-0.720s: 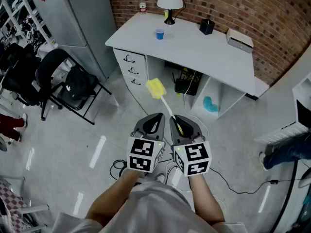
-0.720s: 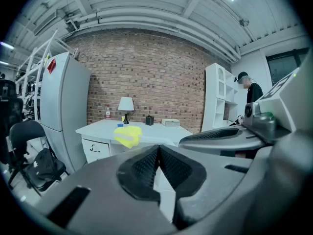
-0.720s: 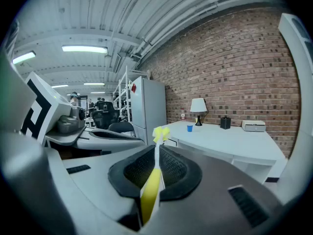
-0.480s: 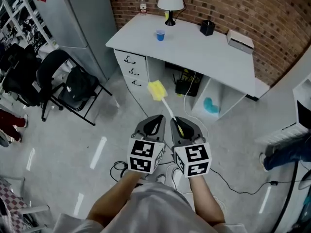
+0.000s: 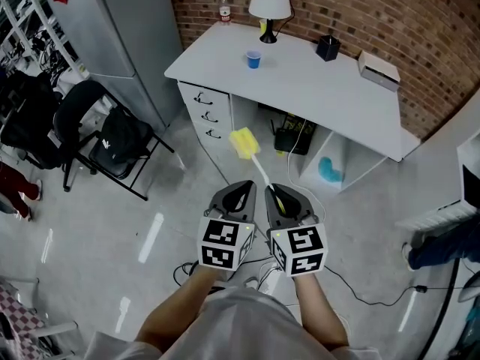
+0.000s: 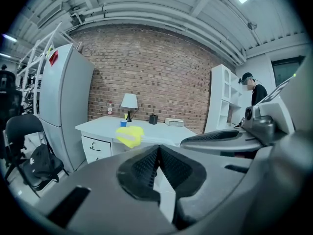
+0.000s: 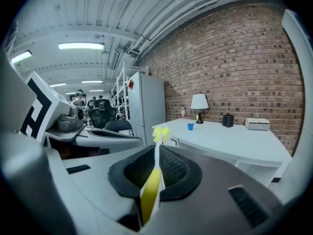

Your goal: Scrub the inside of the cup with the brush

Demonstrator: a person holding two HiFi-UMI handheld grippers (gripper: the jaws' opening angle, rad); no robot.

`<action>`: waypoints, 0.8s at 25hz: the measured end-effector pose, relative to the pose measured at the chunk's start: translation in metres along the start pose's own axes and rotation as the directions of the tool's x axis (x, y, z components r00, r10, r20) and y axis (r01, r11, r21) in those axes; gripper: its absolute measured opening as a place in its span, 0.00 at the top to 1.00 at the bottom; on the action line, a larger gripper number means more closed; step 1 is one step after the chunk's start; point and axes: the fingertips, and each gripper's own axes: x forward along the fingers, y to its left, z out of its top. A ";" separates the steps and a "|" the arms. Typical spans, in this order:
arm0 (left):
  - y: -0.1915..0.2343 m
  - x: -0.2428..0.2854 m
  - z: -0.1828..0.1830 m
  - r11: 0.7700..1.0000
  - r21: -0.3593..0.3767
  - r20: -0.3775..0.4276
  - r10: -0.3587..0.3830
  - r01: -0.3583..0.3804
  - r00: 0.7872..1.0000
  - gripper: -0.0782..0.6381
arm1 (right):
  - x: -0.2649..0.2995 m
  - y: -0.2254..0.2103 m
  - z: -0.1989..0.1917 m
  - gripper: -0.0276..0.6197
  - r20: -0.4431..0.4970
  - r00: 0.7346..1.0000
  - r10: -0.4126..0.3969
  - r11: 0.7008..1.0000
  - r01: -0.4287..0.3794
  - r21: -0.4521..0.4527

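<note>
**Head view**
- Left gripper [image 5: 238,192]: jaws clenched together with nothing between them, held low over the floor just left of its partner.
- Right gripper [image 5: 280,199]: clamped on the yellow grip end of the brush [image 5: 244,142].
- Brush: thin white stem and a soft-looking yellow head. It points away to the far left, in the air short of the desk [image 5: 330,96].
- Cup [image 5: 253,59]: small, blue and upright on the left part of the white desk, well apart from both grippers. A lamp [image 5: 269,3] stands beyond it, by the brick wall.

**Left gripper view**
- The ribbed pads meet edge to edge and the gripper is empty.
- The yellow brush head [image 6: 129,136] shows above them, with the cup [image 6: 123,123] small on the far desk.

**Right gripper view**
- The brush handle runs up between the pads, which press on both of its sides.
- The head sits beyond the tips, and the cup [image 7: 190,126] is far off to the right of it.

**Handling (judged)**
- Cup: probably light and thin-walled, so it is likely to slide or tip under scrubbing and to dent if squeezed hard. Best taken by the free left gripper across the wall near the rim, with gentle pressure.
- Brush: light, with a slender stem likely to flex. The grip at the handle's end gives long reach but loose control of the soft head.
</note>
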 end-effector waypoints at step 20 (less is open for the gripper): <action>0.149 0.114 0.054 0.992 -0.019 -0.054 -0.128 0.127 0.990 0.88 | 0.183 -0.023 0.062 0.92 -0.072 0.993 -0.093 0.995 0.095 0.018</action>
